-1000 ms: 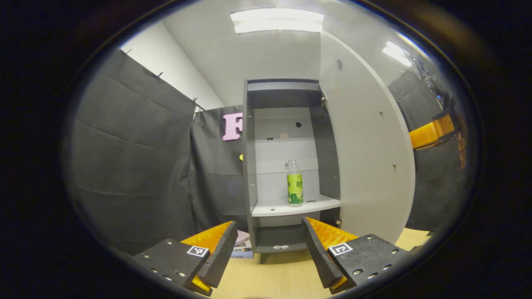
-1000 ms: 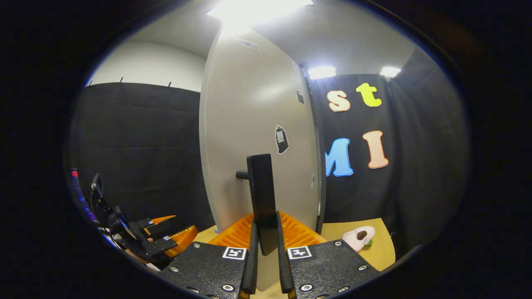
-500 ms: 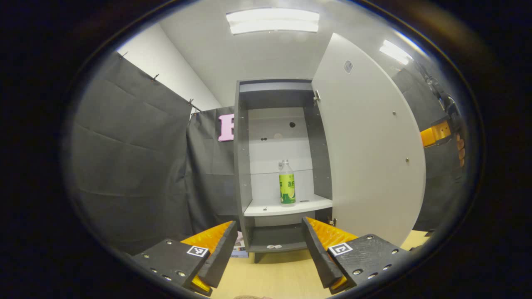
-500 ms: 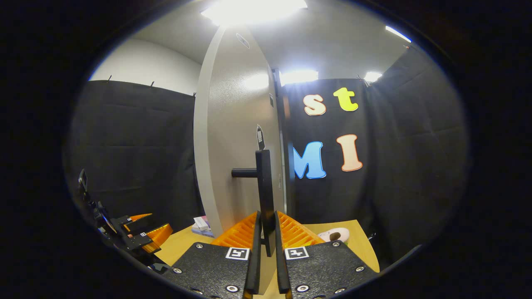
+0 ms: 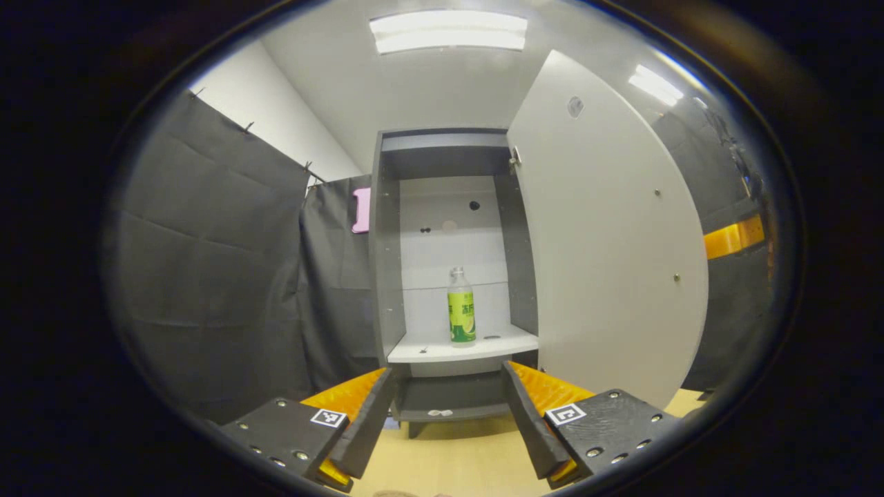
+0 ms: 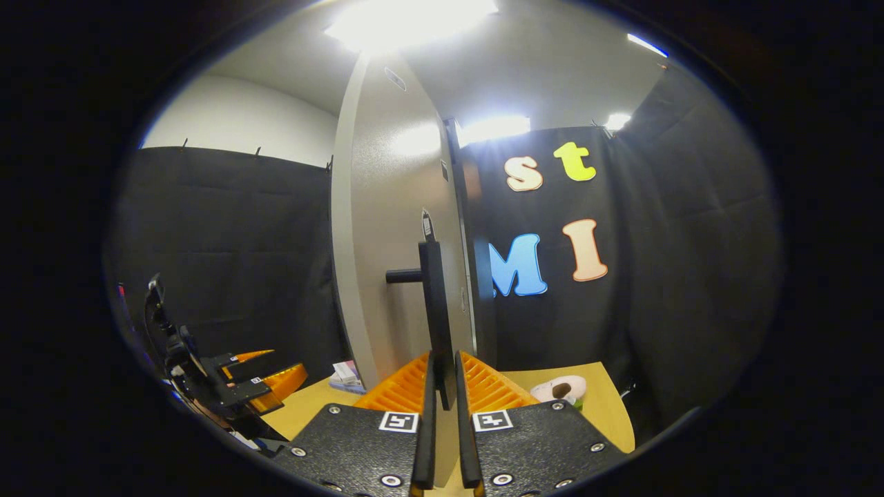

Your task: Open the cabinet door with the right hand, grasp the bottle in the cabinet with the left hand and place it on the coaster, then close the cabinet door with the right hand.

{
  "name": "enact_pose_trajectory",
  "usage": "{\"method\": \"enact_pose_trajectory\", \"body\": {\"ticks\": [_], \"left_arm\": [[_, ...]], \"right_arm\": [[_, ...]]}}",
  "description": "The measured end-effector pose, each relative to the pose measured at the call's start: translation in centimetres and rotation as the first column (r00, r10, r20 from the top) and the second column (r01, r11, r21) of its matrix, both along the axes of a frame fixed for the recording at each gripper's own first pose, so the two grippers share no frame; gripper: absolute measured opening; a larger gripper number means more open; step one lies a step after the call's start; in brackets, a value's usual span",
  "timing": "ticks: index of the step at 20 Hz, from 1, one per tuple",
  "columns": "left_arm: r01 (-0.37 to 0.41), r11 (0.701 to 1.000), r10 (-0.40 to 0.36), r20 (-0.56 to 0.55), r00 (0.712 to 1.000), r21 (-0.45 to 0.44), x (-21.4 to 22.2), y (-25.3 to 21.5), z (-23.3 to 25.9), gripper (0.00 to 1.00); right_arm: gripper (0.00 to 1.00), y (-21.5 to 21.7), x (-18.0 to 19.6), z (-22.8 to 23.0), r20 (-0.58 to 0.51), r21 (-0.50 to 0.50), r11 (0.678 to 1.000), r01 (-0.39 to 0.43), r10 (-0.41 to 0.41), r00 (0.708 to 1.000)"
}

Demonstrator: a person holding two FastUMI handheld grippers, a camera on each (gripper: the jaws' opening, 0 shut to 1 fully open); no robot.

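Note:
The grey cabinet (image 5: 387, 276) stands open, its pale door (image 5: 608, 228) swung out to the right. A clear bottle with a green label (image 5: 461, 307) stands upright on the white shelf (image 5: 463, 348) inside. My left gripper (image 5: 445, 421) is open, low in front of the cabinet and well short of the bottle. In the right gripper view, my right gripper (image 6: 442, 414) is shut on the door's black bar handle (image 6: 434, 310). The door (image 6: 400, 228) is seen nearly edge-on there. The left gripper (image 6: 255, 386) also shows low at the left of that view.
The cabinet stands on a light wooden tabletop (image 5: 449, 455). A small pink and white soft toy (image 6: 563, 388) lies on the table to the right of the door. A small box (image 6: 343, 376) lies near the door's foot. Black cloth walls surround the booth.
The door has swung further open with my right gripper still on its handle. The bottle and cabinet have shifted left in the left gripper view.

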State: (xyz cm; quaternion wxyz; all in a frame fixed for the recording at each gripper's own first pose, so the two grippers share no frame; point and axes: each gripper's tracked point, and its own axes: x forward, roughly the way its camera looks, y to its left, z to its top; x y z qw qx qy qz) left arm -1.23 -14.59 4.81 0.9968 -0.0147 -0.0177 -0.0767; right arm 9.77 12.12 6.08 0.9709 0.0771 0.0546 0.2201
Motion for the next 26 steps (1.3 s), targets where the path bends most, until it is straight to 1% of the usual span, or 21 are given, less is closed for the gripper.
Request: {"method": "enact_pose_trajectory", "body": {"ticks": [1,2,3,4,5,6,7,8,9,10,12,13,14,17,18,19,24,25,26], "left_arm": [[0.004,1.000,-0.004,0.002,1.000,-0.009,0.5,-0.2,0.4,0.88],[0.008,1.000,-0.007,0.005,1.000,-0.018,1.2,-0.3,1.0,0.88],[0.010,1.000,-0.010,0.007,1.000,-0.027,1.9,-0.4,1.4,0.88],[0.013,0.999,-0.013,0.009,1.000,-0.034,2.8,-0.4,1.7,0.88],[0.015,0.999,-0.014,0.010,1.000,-0.039,3.7,-0.4,2.1,0.84],[0.019,0.999,-0.018,0.015,1.000,-0.039,4.5,-0.6,2.5,0.84],[0.020,0.999,-0.020,0.023,1.000,-0.035,5.5,-0.7,3.0,0.88],[0.028,0.999,-0.027,0.030,0.999,-0.027,6.5,-0.9,3.3,0.88],[0.037,0.999,-0.036,0.038,0.999,-0.020,7.6,-1.1,3.8,0.88],[0.046,0.999,-0.046,0.043,0.998,-0.013,8.6,-1.2,4.4,0.84],[0.071,0.997,-0.070,0.042,0.997,-0.018,10.7,-1.5,4.5,0.93],[0.085,0.996,-0.083,0.038,0.996,-0.033,12.2,-1.7,4.1,0.93],[0.101,0.993,-0.099,0.034,0.994,-0.054,13.3,-2.1,4.0,0.89],[0.138,0.987,-0.137,0.020,0.990,-0.079,16.6,-2.6,3.5,0.88],[0.148,0.986,-0.147,0.019,0.989,-0.079,17.9,-2.6,3.5,0.93],[0.160,0.984,-0.159,0.017,0.987,-0.081,19.4,-3.1,3.4,0.88],[0.216,0.973,-0.217,0.004,0.976,-0.084,25.4,-4.9,2.3,0.88],[0.225,0.971,-0.226,0.001,0.974,-0.077,26.2,-5.3,2.0,0.93],[0.230,0.971,-0.231,-0.003,0.973,-0.071,27.1,-5.6,1.7,0.93]], "right_arm": [[0.16,-0.4,-0.4,-0.2,-0.003,0.000,1.000,-0.005,0.005,1.000],[0.19,-1.3,-0.7,-0.3,0.006,-0.016,1.000,0.018,-0.018,1.000],[0.21,-2.3,-1.0,-0.2,0.022,-0.038,0.998,0.042,-0.041,0.999],[0.33,-3.1,-1.3,0.0,0.037,-0.047,0.997,0.057,-0.055,0.998],[0.44,-3.5,-1.6,0.0,0.044,-0.043,0.997,0.064,-0.062,0.997],[0.77,-3.9,-1.6,0.1,0.047,-0.037,0.997,0.075,-0.073,0.996],[0.91,-4.6,-1.4,0.1,0.050,-0.033,0.995,0.097,-0.095,0.994],[0.96,-5.6,-1.3,-0.1,0.054,-0.035,0.991,0.128,-0.126,0.991],[0.95,-6.4,-1.0,-0.2,0.056,-0.039,0.986,0.162,-0.160,0.986],[0.95,-7.4,-0.9,-0.5,0.053,-0.042,0.979,0.198,-0.196,0.979],[0.95,-8.4,-0.6,-1.2,0.033,-0.038,0.967,0.250,-0.249,0.968],[0.95,-8.8,-0.3,-1.4,0.022,-0.033,0.963,0.269,-0.269,0.963],[0.95,-9.1,-0.1,-1.6,0.014,-0.032,0.957,0.288,-0.288,0.958],[0.95,-10.2,0.5,-2.1,0.010,-0.048,0.931,0.361,-0.361,0.933],[0.95,-10.5,0.5,-2.1,0.010,-0.054,0.924,0.379,-0.379,0.925],[0.95,-10.6,0.8,-2.2,0.008,-0.059,0.917,0.395,-0.395,0.919],[0.95,-10.8,1.5,-3.0,-0.014,-0.072,0.887,0.457,-0.459,0.889],[0.95,-10.8,1.8,-3.2,-0.020,-0.076,0.881,0.467,-0.470,0.883],[0.95,-11.0,2.0,-3.4,-0.026,-0.081,0.875,0.477,-0.480,0.877]]}}
